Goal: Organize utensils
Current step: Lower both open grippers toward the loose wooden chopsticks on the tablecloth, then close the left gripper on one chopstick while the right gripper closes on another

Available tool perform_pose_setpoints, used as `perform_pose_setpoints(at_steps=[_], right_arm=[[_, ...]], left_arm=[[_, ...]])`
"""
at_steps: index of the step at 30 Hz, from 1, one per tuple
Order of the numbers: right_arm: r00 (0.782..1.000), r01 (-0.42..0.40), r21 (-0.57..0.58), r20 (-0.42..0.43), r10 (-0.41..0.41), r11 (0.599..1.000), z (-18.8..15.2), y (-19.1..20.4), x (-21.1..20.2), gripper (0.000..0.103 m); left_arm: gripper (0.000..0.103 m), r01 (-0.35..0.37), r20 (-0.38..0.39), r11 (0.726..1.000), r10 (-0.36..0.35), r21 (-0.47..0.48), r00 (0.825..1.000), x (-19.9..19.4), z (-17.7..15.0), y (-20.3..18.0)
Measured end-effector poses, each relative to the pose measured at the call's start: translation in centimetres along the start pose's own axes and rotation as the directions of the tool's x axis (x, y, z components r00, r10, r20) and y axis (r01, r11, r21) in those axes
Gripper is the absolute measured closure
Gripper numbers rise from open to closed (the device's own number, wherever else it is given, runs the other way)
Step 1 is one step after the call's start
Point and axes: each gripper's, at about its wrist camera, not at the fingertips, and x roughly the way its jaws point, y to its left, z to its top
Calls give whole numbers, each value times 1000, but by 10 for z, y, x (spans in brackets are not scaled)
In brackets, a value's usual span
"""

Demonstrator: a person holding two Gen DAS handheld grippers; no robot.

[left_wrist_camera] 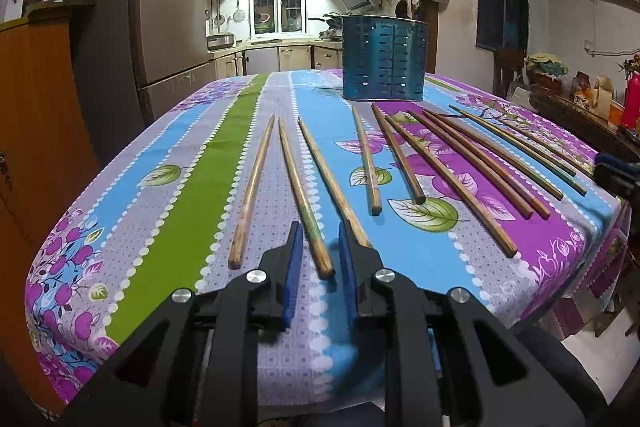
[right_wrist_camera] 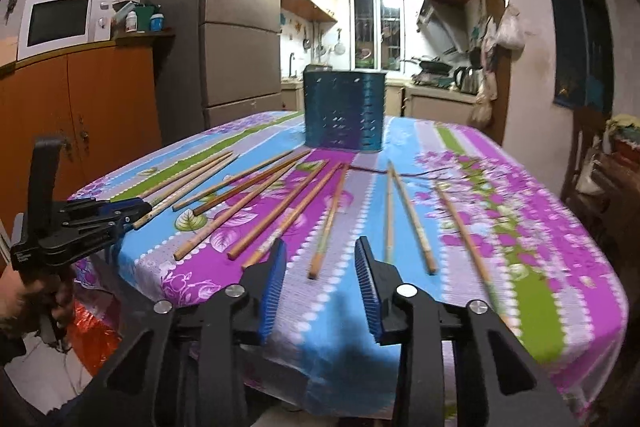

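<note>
Several wooden chopsticks lie fanned out on the flowered tablecloth (left_wrist_camera: 180, 167), in front of a blue perforated utensil holder (left_wrist_camera: 384, 59) (right_wrist_camera: 344, 111) that stands upright at the far end. My left gripper (left_wrist_camera: 320, 227) is low at the near edge. A green-banded chopstick (left_wrist_camera: 308, 211) lies between its blue pads with a gap on each side. A neighbouring stick runs under the right finger. My right gripper (right_wrist_camera: 321, 241) is open, and the near end of a chopstick (right_wrist_camera: 326, 223) lies just beyond its tips. From the right wrist, the left gripper (right_wrist_camera: 138, 209) shows at the table's left corner.
A person's hand (right_wrist_camera: 24, 303) holds the left tool. An orange cabinet (right_wrist_camera: 100, 115) with a microwave (right_wrist_camera: 60, 21) and a tall fridge (right_wrist_camera: 240, 27) stand to the left. A cluttered side table (left_wrist_camera: 580, 103) is on the right. The kitchen opens behind the table.
</note>
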Motion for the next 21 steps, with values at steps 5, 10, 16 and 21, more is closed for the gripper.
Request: perform_pose_setpoints(at_steps=[5, 10, 16, 21], right_arm=[[999, 2, -1, -43, -2, 1000, -4, 6, 24, 78], [997, 27, -5, -77, -27, 1000, -10, 7, 38, 85], [998, 24, 4, -61, -23, 1000, -12, 6, 39, 89], [999, 20, 27, -35, -19, 999, -16, 4, 35, 94]], left_arm=[[86, -1, 0, 1000, 1, 0, 1000, 0, 1, 0], [86, -4, 7, 1000, 4, 1, 1000, 1, 1, -1], [92, -7, 25, 1000, 7, 1, 1000, 2, -1, -4], [95, -21, 43, 1000, 21, -4, 999, 2, -2, -5]])
